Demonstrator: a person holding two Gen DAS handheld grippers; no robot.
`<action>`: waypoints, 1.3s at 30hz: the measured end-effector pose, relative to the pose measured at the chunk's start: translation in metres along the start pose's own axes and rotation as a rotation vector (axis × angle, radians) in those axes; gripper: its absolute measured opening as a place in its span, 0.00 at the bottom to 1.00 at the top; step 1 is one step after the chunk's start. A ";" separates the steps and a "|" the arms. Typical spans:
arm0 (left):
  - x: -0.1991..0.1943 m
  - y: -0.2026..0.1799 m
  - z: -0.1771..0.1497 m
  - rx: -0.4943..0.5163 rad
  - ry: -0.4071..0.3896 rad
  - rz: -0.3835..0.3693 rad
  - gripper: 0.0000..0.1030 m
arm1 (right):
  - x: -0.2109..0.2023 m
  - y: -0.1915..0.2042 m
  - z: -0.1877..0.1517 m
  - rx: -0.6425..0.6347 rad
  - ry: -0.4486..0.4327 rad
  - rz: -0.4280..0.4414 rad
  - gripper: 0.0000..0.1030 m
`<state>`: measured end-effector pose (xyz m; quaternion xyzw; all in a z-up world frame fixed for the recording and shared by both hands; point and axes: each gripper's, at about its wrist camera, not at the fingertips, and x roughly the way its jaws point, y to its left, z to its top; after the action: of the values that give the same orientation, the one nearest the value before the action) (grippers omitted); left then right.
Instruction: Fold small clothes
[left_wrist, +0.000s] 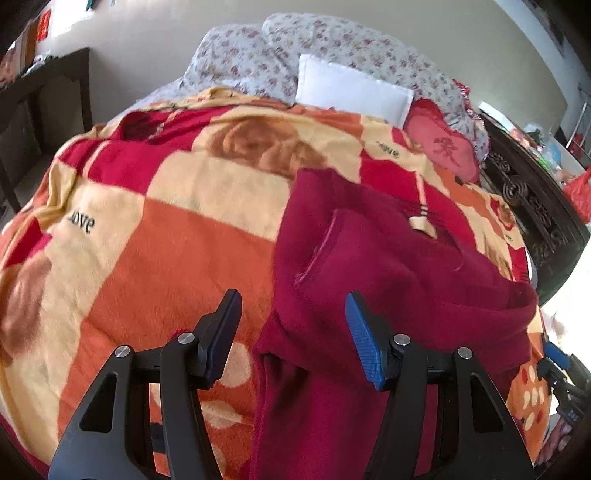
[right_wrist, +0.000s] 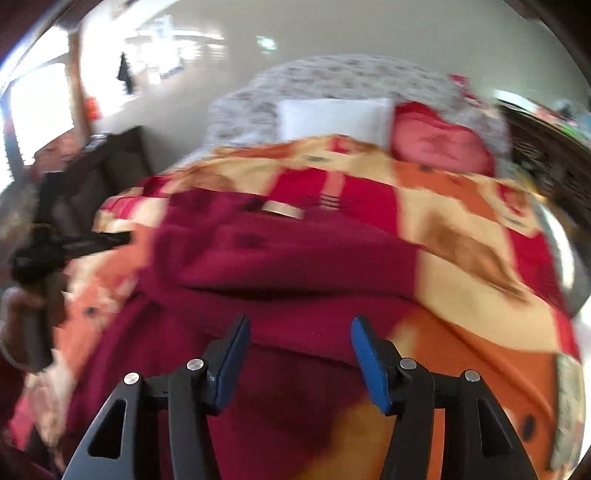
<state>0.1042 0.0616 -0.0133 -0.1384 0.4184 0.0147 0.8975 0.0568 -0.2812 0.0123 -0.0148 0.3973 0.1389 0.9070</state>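
A dark red sweatshirt (left_wrist: 369, 266) lies spread on an orange, red and cream blanket (left_wrist: 177, 229) on a bed. A cream label shows at its neck (left_wrist: 421, 223). My left gripper (left_wrist: 293, 317) is open and empty, just above the garment's near left part. In the blurred right wrist view the sweatshirt (right_wrist: 288, 266) lies ahead with a fold across it. My right gripper (right_wrist: 299, 339) is open and empty above its near edge. The left gripper (right_wrist: 92, 240) shows at the far left of that view, and the right gripper shows at the right edge of the left wrist view (left_wrist: 557, 365).
A white pillow (left_wrist: 351, 92), a red pillow (left_wrist: 443, 147) and a floral quilt (left_wrist: 258, 55) lie at the head of the bed. Dark carved furniture (left_wrist: 528, 206) stands on the right, a dark table (left_wrist: 48, 88) on the left.
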 end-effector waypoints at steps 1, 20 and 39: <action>0.002 0.000 -0.001 -0.001 0.004 0.006 0.57 | 0.002 -0.011 -0.003 0.033 0.013 0.002 0.53; 0.004 -0.018 -0.007 0.028 0.010 0.004 0.57 | -0.012 -0.072 -0.006 0.255 -0.050 0.125 0.30; -0.008 -0.008 0.000 0.021 -0.031 -0.070 0.57 | 0.076 -0.034 0.058 0.211 0.037 -0.039 0.40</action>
<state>0.1007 0.0547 -0.0053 -0.1432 0.3994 -0.0190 0.9053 0.1563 -0.2875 -0.0064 0.0706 0.4259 0.0786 0.8986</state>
